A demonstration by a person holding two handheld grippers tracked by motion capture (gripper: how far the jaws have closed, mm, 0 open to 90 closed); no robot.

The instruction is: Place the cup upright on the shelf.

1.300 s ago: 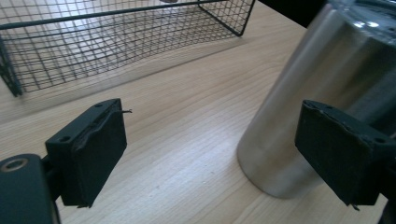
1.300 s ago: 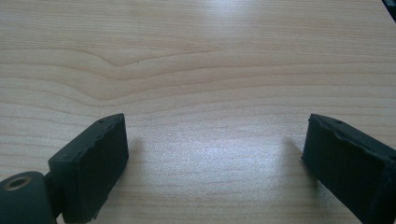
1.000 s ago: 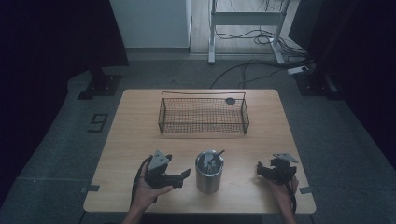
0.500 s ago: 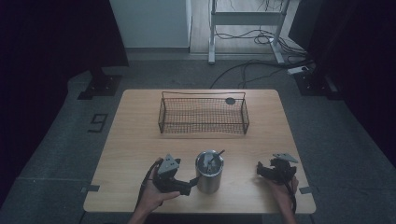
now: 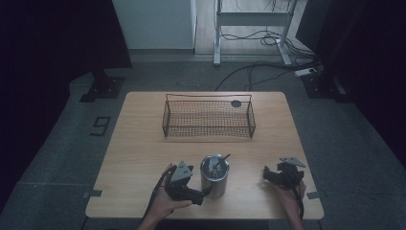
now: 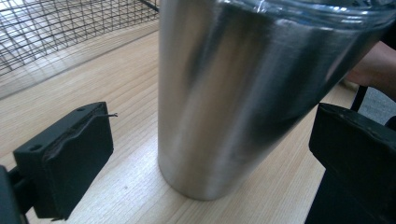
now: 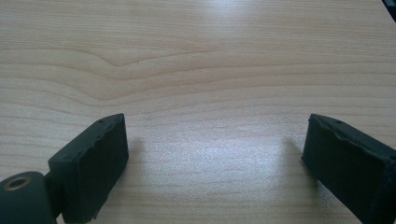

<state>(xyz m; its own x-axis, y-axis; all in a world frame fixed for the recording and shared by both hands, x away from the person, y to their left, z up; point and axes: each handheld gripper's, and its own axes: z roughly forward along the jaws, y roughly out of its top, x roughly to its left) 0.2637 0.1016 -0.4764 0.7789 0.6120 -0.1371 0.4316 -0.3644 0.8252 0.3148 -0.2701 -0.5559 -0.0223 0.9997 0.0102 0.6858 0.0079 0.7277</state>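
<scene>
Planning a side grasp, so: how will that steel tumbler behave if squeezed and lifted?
The steel tumbler looks rigid, so it should not give under the pads. Its polished, tapering wall is probably slippery and may slide down in the open left gripper. Tall on a narrower base, with something dark sticking out of it, it could tip if nudged high.

One mark is showing: a "9" on the floor [image 5: 57, 143], on a dark plate [image 5: 100, 125] lying left of the table [image 5: 143, 143], near its far corner. Nothing else legible; cup, basket, grippers aren't carrying any readable print.
</scene>
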